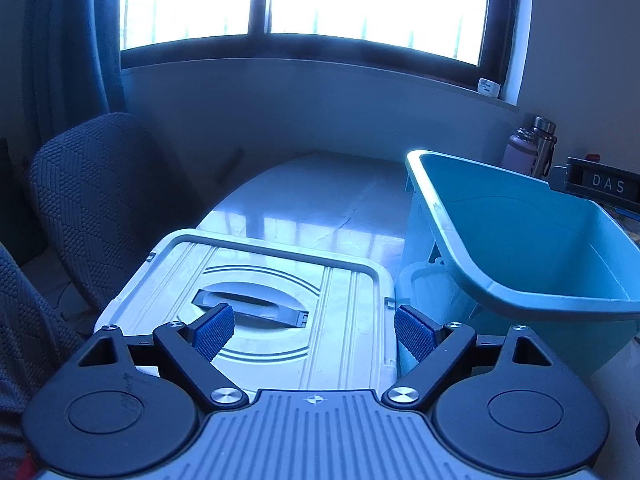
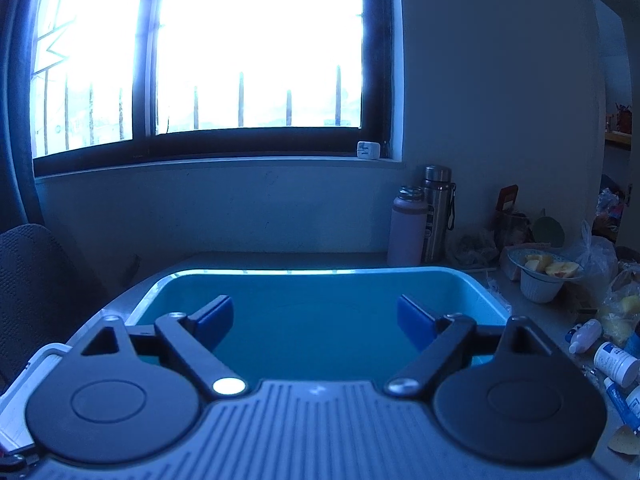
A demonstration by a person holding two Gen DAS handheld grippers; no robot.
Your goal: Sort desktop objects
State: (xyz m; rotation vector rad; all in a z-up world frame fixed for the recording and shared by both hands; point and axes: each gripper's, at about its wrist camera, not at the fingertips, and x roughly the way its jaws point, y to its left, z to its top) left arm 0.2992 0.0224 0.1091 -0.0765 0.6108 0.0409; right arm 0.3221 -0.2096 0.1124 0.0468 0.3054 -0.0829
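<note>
left gripper (image 1: 314,330): jaws spread wide, nothing between the blue pads, hanging over the lid.
right gripper (image 2: 316,322): jaws equally wide, nothing held, hanging over the open bin.
bin (image 1: 532,240): 1, teal plastic, open top, on the table (image 1: 320,196) just right of the lid. In the right wrist view (image 2: 490,300) its long axis runs left-right across the frame; what shows of the inside is bare. In the left wrist view it looks tilted, which may be fisheye distortion; can't tell.
lid (image 1: 256,280): 1, white/grey, rectangular, lying flat, top side up, touching or nearly touching the bin's left wall. Long axis runs roughly away from the camera.
lid handle (image 1: 250,306): 1, dark, folded flat in the oval recess, running left-right across the lid.
loose items: right edge of the table, well apart from the bin. At least 2 white bottles (image 2: 616,362) lying on their sides, caps pointing up-left, plus 1 blue tube (image 2: 618,400). The rest is too cluttered to count.
flasks (image 2: 438,212): 2, upright, touching side by side at the back wall; 1 pink, 1 steel.
bowl (image 2: 538,280): 1, white, holds cut fruit, right of the flasks.
chair (image 1: 88,200): 1 dark woven one, left of the table.
window (image 2: 256,44): 1, blown out, small white block on its sill at right.
</note>
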